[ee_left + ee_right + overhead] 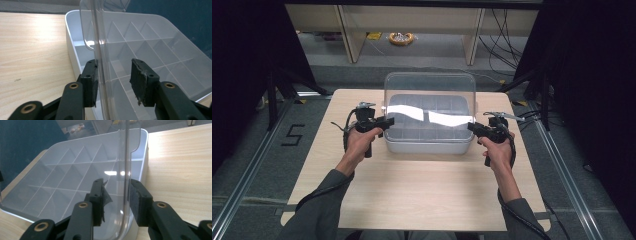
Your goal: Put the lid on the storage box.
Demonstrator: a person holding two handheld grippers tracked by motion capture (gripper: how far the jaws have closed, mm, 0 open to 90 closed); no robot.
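Organizer box (427, 142), white, divided, mid-table (412, 195); clear lid (430, 95) raised upright. Left gripper (113, 82): jaws parted astride the lid's edge, one pad (90, 85) touching. Right gripper (116, 202): jaws likewise parted around the opposite edge. Gripper views reveal empty compartments; high view adds both hands (359, 142) flanking the box.

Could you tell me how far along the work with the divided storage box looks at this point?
Done: the clear lid stands raised over the divided box, whose compartments look empty.
In hand: the left gripper and right gripper each straddle a side edge of the lid, jaws apart, not clamped.
Left: whether the lid is going up or coming down cannot be told; closing the jaws on the edges probably comes next.
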